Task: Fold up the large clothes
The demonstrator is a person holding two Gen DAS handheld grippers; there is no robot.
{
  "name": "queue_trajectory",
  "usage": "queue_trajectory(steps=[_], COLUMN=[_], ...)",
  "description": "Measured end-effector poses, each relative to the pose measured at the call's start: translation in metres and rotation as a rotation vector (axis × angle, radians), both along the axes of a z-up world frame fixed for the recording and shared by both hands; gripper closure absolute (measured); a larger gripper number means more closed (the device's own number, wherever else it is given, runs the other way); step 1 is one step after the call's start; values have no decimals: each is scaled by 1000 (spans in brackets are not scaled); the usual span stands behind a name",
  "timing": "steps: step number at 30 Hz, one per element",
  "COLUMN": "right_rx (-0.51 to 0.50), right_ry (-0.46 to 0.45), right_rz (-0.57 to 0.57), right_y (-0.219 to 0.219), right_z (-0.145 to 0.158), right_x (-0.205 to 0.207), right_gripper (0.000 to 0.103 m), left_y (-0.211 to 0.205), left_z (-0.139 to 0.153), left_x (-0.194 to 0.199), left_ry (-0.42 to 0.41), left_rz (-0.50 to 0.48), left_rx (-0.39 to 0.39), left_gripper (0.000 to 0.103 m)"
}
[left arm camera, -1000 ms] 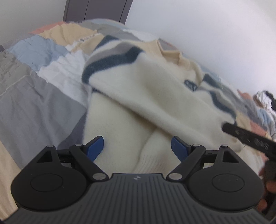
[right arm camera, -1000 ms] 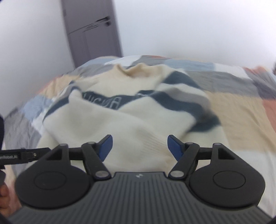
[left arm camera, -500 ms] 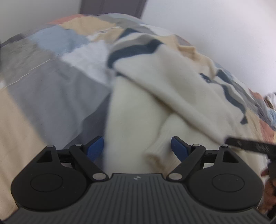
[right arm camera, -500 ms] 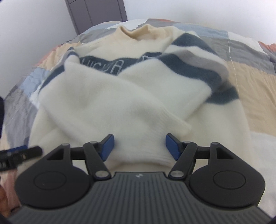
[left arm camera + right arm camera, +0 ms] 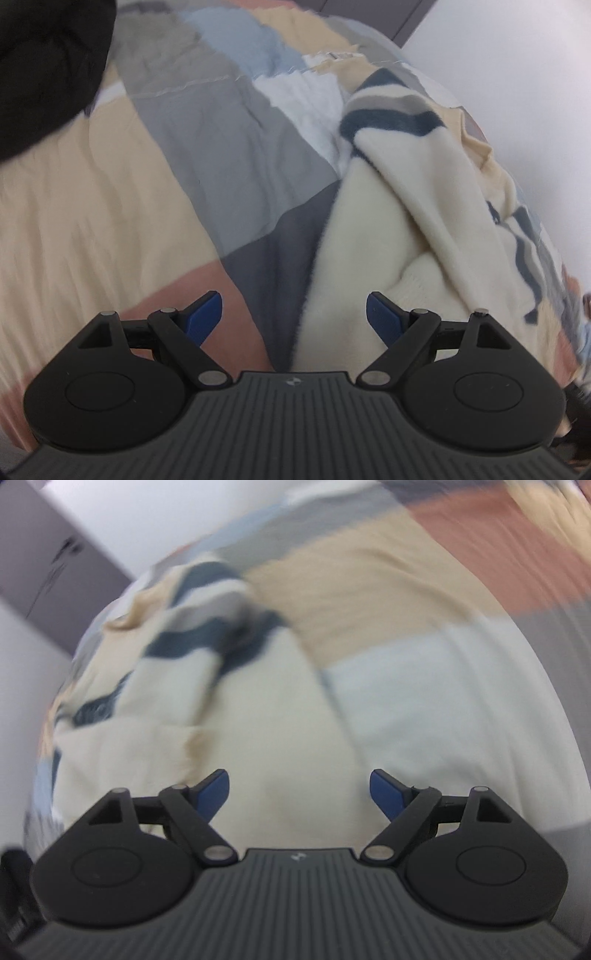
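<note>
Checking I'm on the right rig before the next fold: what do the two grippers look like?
Both match. The left gripper and the right gripper each have blue jaws on black link arms with silver pins, two round black discs, and a dark grey ribbed body with a small logo. No cables or sleeves show clearly.

- The left gripper (image 5: 294,314) has a dark grey ribbed housing with a small round emblem at its front edge.
- Two matte black, teardrop-shaped plates flank it, each with a shallow round recess.
- Black linkage bars pivot on silver pins and screws.
- Its fingertips (image 5: 205,313) are blue, wedge-shaped pads.
- The right gripper (image 5: 299,793) looks the same, with blue pads (image 5: 384,792), though motion blur softens its emblem, possibly a small white logo.
</note>
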State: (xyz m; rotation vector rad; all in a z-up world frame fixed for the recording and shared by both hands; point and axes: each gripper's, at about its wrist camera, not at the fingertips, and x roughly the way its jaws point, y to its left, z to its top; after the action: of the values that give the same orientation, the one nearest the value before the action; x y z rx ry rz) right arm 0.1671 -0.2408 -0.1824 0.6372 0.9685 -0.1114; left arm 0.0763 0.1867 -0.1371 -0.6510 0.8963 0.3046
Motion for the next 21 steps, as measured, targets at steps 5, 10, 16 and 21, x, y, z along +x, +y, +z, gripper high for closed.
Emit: queue_trajectory(steps=[5,10,16,21], right_rx=[145,247,434,363], right_ry=[40,45,25,22], right_rz=[-8,50,124,216], right_y=[-11,-10,-6,20], right_z=[-20,-28,-31,-28], right_x=[5,11,9,14], right_gripper=[16,16,16,17], left_y=[-5,-8,-17,-23], left_z=[-17,-35,-27,-43], left_x=[8,24,21,36], left_ry=[35,69,-40,-11], left_rz=[-2,40,-32,-46], left_rx=[-154,-265,-338,-363], left_gripper=[15,15,15,15])
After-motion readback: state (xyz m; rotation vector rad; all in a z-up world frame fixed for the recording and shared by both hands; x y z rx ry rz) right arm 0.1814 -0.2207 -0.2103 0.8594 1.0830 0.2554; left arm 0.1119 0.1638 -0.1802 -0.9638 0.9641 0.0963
